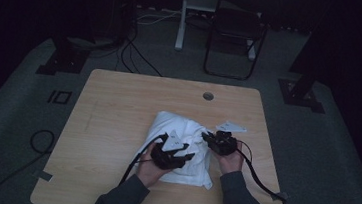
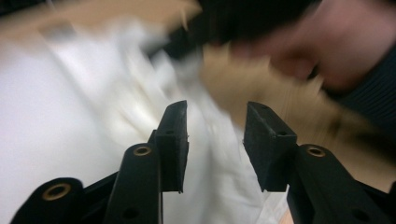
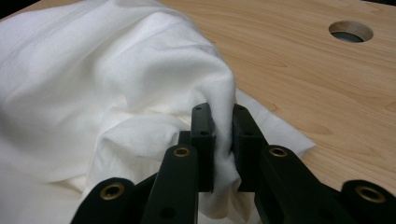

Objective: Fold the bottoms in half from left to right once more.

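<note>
A wooden surface in a dim room carries a crumpled white cloth, lying right of centre and near the person's edge.

At the left, the left tongs hover over the near part of the cloth, held in the person's left hand. In the left gripper view, which is blurred, the jaws stand partly apart with nothing pinched between them; the cloth lies below and beyond them. This looks like a grip let go, or a fresh one being sought, so that another part of the cloth can be taken.

To the right, the right tongs meet the cloth's right side, held in the right hand. In the right gripper view, the jaws are closed narrowly on a raised fold of the cloth, with fabric bunched between the pads. That hold probably keeps the cloth lifted and steady while the other hand changes place.

Farther right and back, a round hole in the surface lies well apart from the cloth.
</note>
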Motion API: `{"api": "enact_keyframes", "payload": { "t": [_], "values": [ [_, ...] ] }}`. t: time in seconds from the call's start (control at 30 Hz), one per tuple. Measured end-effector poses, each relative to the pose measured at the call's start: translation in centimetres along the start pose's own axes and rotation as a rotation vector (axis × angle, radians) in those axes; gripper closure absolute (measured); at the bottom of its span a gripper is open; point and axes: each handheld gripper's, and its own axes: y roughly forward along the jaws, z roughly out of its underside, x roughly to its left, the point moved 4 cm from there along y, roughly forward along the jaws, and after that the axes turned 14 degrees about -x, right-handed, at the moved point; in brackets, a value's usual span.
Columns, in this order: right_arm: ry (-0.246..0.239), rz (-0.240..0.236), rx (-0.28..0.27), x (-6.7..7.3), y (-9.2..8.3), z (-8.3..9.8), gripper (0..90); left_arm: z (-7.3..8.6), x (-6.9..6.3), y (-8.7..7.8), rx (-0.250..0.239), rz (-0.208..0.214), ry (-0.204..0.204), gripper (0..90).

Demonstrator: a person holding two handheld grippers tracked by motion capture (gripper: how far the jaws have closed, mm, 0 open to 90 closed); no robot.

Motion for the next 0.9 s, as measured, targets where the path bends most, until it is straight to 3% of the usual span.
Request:
{"api": "enact_keyframes", "payload": {
  "t": [0.03,0.07,0.1,0.2,0.23,0.27,0.33,0.43,0.5,0.63,0.73,0.8,0.9],
  "values": [
    [0.000,0.000,0.000,0.0,0.0,0.0,81.7,0.0,0.0,0.0,0.000,0.000,0.000,59.2],
    [0.004,0.003,0.002,-0.2,0.2,0.0,81.6,-1.6,1.8,-1.4,-0.039,-0.079,0.034,59.2],
    [0.004,0.005,0.002,-0.3,0.2,0.0,81.5,-1.9,2.7,-1.7,-0.041,-0.109,0.041,59.3],
    [0.009,0.009,0.008,-0.6,0.4,0.0,81.3,-1.5,6.6,-2.1,-0.007,-0.192,-0.013,59.4],
    [0.009,0.009,0.008,-0.6,0.4,0.0,81.3,-1.5,6.6,-2.1,-0.007,-0.192,-0.013,59.7],
    [0.008,0.009,0.009,-0.7,0.5,0.0,81.1,-0.3,8.6,-1.7,0.034,-0.214,-0.048,59.7],
    [0.001,0.012,0.017,-1.0,0.6,-0.1,80.8,1.2,9.6,-1.0,0.070,-0.199,-0.083,60.6],
    [-0.002,0.016,0.024,-1.3,0.7,-0.2,80.7,3.1,9.9,-0.2,0.099,-0.152,-0.112,61.1],
    [-0.005,0.020,0.028,-1.4,0.8,-0.2,80.5,3.9,9.8,0.2,0.101,-0.144,-0.122,60.7],
    [-0.015,0.029,0.041,-1.7,0.9,-0.2,80.0,5.0,9.5,0.9,0.099,-0.150,-0.152,60.6],
    [-0.021,0.032,0.044,-2.0,0.9,-0.4,79.2,6.5,9.1,1.7,0.119,-0.158,-0.146,61.1],
    [-0.024,0.032,0.044,-2.1,0.8,-0.5,77.9,7.3,9.0,1.9,0.106,-0.174,-0.161,61.6],
    [-0.030,0.026,0.044,-2.2,0.6,-0.6,70.6,7.7,8.6,2.1,0.118,-0.210,-0.097,62.7]
  ]
}}
